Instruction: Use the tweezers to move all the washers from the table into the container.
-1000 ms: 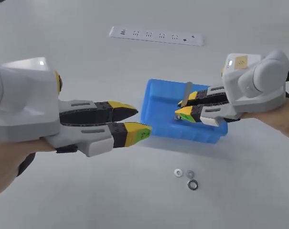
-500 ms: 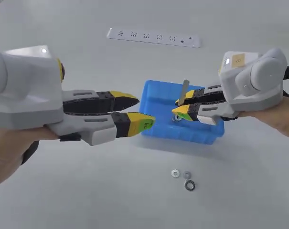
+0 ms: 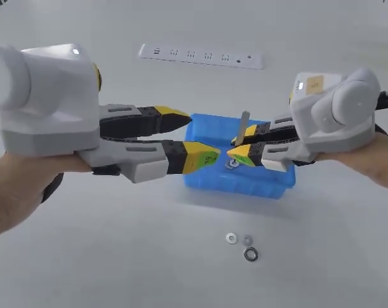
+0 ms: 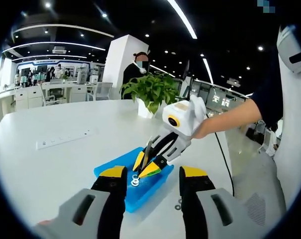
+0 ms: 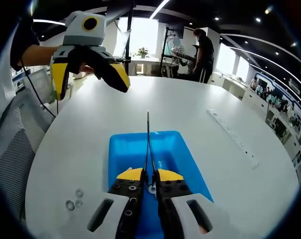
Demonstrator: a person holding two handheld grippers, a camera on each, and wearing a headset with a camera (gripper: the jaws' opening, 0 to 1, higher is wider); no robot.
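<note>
- While my R claw [image 3: 238, 146] clamps the tweezers [image 3: 245, 123], tips sit over the blue container [image 3: 258, 183] w/ one washer [image 3: 232, 164] there.
- My L claw [image 3: 201, 136]: jaws apart, empty, near it.
- 3 washers [image 3: 242, 244] on table [image 3: 117, 256].

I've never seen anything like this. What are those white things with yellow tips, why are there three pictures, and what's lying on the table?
No robot here: a person holds a two-jaw gripper in each hand. One picture comes from a camera on the person's head, looking down; the two round ones come from cameras riding on the grippers. The left gripper is open and holds nothing. The right gripper is shut on metal tweezers, above a blue container. A washer sits at the tweezers' lower tip; whether it is pinched or already lying in the container, I cannot tell. Three more washers lie on the white table, and a power strip lies farther back.
</note>
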